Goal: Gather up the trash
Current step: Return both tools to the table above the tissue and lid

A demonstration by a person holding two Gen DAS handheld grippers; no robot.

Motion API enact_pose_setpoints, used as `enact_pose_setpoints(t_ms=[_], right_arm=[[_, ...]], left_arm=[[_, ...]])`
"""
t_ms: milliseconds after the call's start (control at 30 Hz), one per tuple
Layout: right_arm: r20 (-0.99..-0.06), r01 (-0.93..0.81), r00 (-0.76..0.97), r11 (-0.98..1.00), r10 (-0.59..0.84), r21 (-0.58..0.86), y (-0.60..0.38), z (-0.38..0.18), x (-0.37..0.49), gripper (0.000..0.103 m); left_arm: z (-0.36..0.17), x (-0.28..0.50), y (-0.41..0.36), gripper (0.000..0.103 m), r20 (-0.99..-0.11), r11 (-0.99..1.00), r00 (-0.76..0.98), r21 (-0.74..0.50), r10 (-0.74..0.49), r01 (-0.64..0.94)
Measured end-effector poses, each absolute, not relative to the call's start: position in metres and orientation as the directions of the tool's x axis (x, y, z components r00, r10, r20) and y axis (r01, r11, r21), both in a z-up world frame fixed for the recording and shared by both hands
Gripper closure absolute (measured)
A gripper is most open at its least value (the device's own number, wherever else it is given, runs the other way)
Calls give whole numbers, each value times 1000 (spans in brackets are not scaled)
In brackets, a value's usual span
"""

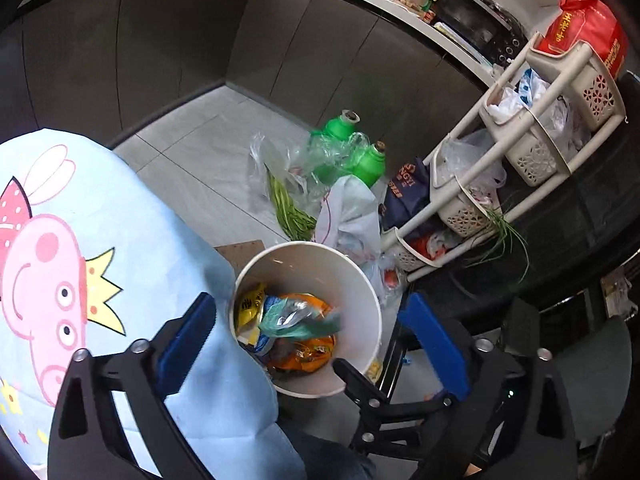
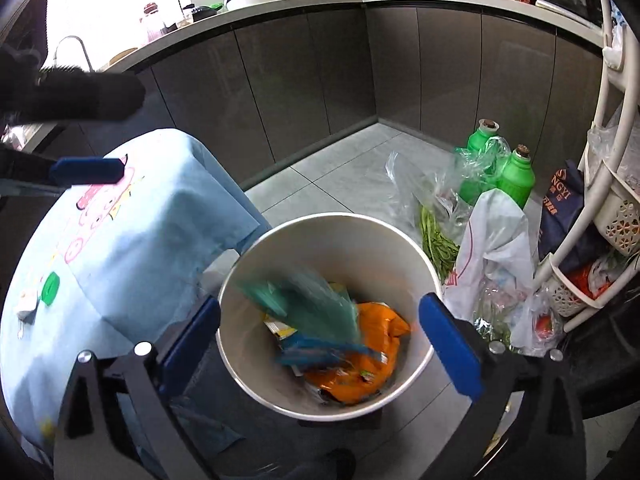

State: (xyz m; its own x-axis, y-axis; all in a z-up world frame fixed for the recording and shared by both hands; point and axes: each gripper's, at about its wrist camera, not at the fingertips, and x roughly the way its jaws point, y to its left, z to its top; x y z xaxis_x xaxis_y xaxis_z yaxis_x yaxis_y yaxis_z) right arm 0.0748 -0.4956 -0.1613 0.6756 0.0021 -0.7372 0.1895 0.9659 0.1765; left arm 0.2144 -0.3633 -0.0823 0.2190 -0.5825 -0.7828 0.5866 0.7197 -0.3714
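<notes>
A white round trash bin [image 2: 280, 256] stands on the floor beside a table with a light blue cartoon cloth [image 2: 120, 248]. It holds an orange wrapper [image 2: 372, 344], yellow packets and other wrappers. A teal-green wrapper [image 2: 312, 304], blurred, is in the air inside the bin. My right gripper [image 2: 320, 332] is open and empty right above the bin. My left gripper [image 1: 312, 344] is open and empty, above the bin [image 1: 356, 280] and the cloth's edge [image 1: 160, 240]. The left gripper's blue fingers [image 2: 88, 172] also show over the table in the right wrist view.
A green cap [image 2: 50, 288] and a small white scrap [image 2: 26, 304] lie on the cloth. On the floor behind the bin are two green bottles [image 2: 516, 176], green beans [image 2: 436, 240] in clear plastic and a white bag [image 2: 496, 240]. A cream basket rack [image 1: 532, 128] stands to the right. Dark cabinets [image 2: 320, 72] line the back.
</notes>
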Motion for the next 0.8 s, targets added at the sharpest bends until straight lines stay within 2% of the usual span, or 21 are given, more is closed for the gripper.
enact_pose_setpoints(t_ms=[233, 433, 667, 767, 800], right_arm=[[-726, 210, 687, 953, 15, 218, -495, -148, 70, 4], [-672, 122, 739, 968, 58, 217, -465, -104, 67, 4], [-615, -59, 765, 971, 193, 232, -399, -58, 69, 4], [-617, -157, 740, 961, 269, 230, -363, -49, 74, 5], [-620, -191, 728, 955, 292, 226, -351, -47, 75, 8]], left_arm=[[-71, 217, -345, 9, -779, 739, 254, -358, -573, 571], [-40, 205, -304, 9, -756, 740, 305, -330, -579, 586], [-10, 182, -196, 9, -721, 788, 392, -350, -571, 506], [-11, 173, -141, 9, -731, 839, 446, -328, -517, 435], [-13, 170, -123, 9, -739, 856, 459, -317, -492, 408]])
